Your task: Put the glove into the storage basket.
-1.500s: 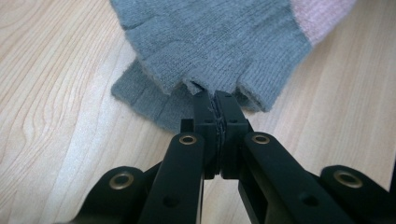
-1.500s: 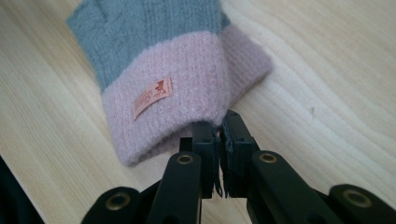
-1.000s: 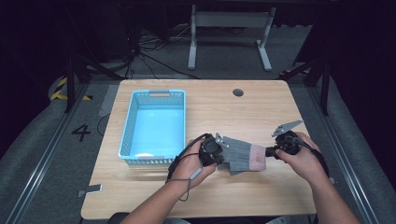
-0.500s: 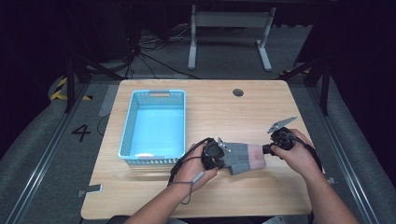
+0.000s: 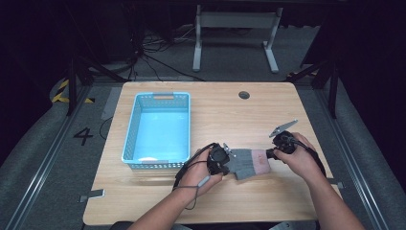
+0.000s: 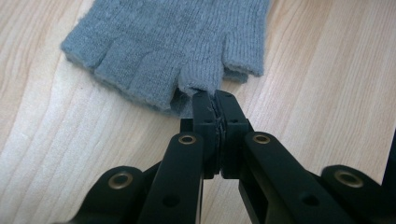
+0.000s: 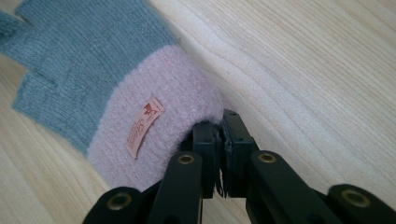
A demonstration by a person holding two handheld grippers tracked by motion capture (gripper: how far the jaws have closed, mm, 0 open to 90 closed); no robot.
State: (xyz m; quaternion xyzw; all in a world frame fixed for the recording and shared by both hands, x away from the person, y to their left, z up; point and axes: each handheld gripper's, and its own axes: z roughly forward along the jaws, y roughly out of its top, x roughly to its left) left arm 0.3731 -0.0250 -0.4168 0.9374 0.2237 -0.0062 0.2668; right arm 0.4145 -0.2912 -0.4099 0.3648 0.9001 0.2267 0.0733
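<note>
A grey fingerless knit glove (image 5: 249,163) with a pink fuzzy cuff (image 7: 154,126) lies between my two grippers near the table's front. My left gripper (image 6: 215,100) is shut on the edge of one of the glove's finger stubs (image 6: 201,79). My right gripper (image 7: 220,126) is shut on the rim of the pink cuff, which carries a small pink label (image 7: 144,127). In the high view the left gripper (image 5: 229,160) sits at the glove's left end and the right gripper (image 5: 272,154) at its right end, the glove stretched flat between them.
A light blue plastic basket (image 5: 158,129) stands on the wooden table (image 5: 230,110) to the left of the glove, with a small pale item on its floor. A dark round grommet (image 5: 244,95) sits near the table's far edge. Cables trail from both grippers.
Both hands and the glove have shifted slightly toward the near edge and lower onto the table. Both grips stay shut on the glove.
</note>
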